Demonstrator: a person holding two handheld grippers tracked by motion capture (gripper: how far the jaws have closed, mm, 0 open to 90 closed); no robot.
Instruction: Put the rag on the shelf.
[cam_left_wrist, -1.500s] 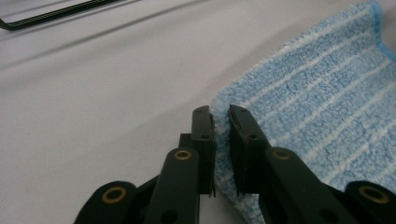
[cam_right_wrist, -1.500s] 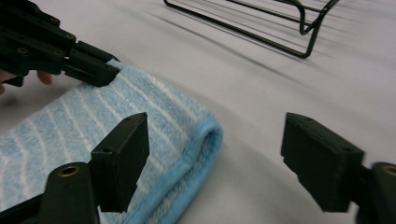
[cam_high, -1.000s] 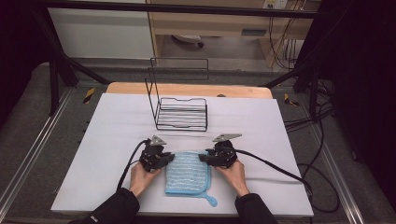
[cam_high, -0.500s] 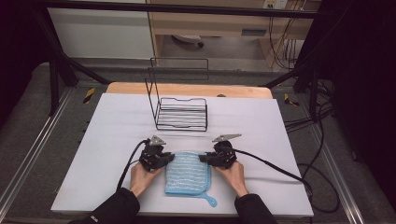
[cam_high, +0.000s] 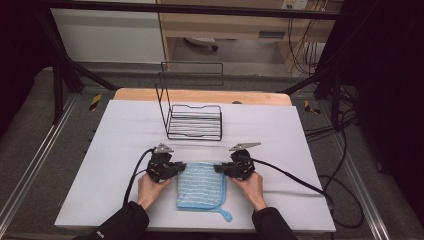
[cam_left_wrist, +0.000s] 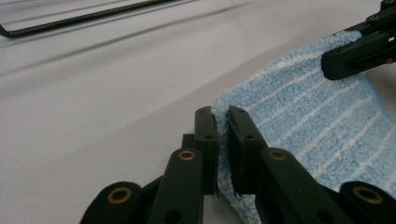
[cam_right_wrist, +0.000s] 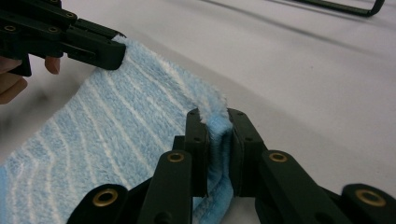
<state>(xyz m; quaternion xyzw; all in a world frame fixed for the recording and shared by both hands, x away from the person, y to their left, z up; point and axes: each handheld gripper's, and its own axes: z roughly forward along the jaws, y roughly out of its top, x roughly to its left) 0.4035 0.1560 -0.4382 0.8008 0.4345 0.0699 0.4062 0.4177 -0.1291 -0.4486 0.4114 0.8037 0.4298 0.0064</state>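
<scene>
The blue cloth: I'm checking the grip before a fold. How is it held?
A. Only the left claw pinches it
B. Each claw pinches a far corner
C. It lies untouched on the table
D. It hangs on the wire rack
B: the left claw and the right claw are each shut on a far corner of the blue cloth.

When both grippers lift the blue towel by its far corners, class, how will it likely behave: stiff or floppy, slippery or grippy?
Probably floppy: the blue towel bunches where the right gripper has just closed on its folded edge. Likely grippy, since its looped pile fills the left gripper too. It should hang and sway beneath the two pinched corners, staying light.
</scene>
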